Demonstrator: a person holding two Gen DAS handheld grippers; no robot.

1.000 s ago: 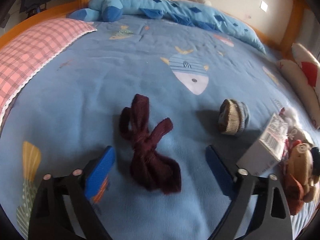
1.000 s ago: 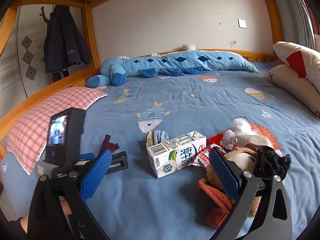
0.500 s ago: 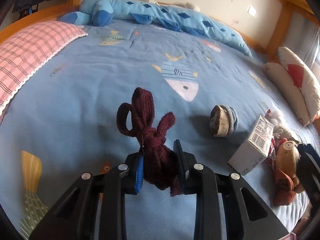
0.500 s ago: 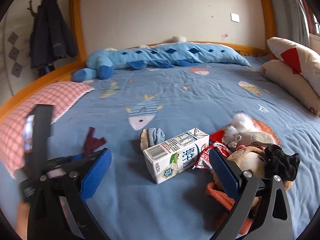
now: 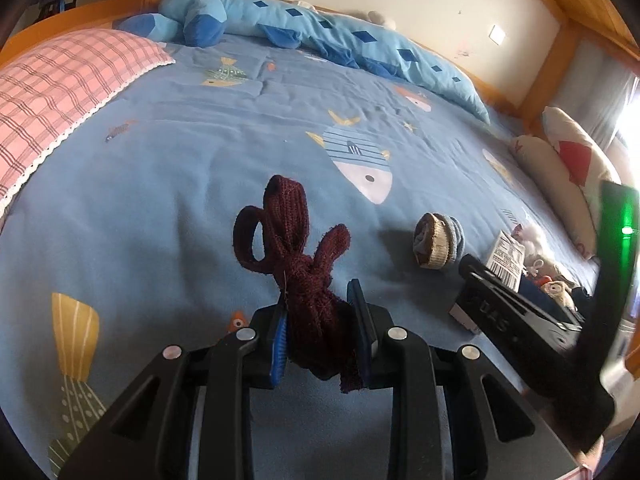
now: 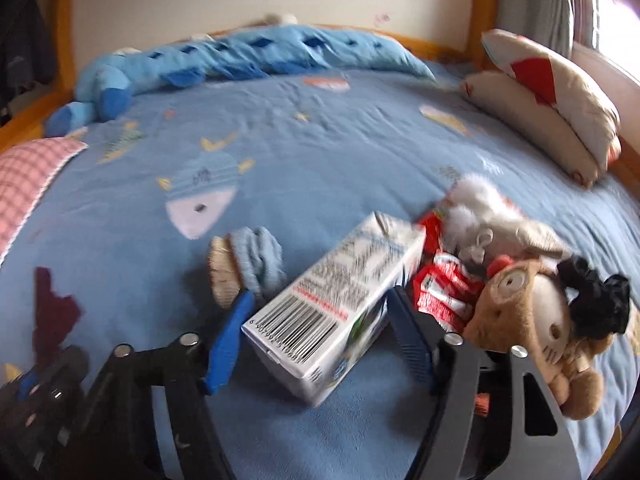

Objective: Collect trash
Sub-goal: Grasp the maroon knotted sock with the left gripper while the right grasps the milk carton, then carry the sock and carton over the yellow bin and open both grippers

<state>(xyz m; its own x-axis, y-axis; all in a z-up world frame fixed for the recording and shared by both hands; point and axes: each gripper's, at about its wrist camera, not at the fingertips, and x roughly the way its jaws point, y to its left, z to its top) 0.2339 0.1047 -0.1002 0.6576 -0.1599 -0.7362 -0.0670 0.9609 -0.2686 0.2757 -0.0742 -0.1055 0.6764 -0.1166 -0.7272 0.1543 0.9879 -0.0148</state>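
Left gripper (image 5: 322, 330): jaws nearly closed, clamped on a dark red knotted sock (image 5: 298, 268), its loops sticking up ahead of the blue pads, its lower end hanging between them, above the blue bed cover (image 5: 168, 184). Beyond and to the right, a rolled pair of socks (image 5: 438, 244) lying on the cover, well apart from the red one. Further right, only the barcoded end of the milk carton (image 5: 506, 256) visible behind the black frame of the other tool.

Right gripper (image 6: 320, 334): jaws about half open and just closing in, straddling the milk carton (image 6: 340, 300), which lies on its side on the bed with its barcode end toward the camera. Left pad (image 6: 230, 342) beside the carton's near corner, right pad (image 6: 410, 340) at its other side; blur leaves it unclear whether either presses yet. Rolled socks (image 6: 248, 268) just left of the carton, red wrappers (image 6: 444, 292) and a plush toy (image 6: 532, 316) just right of it.
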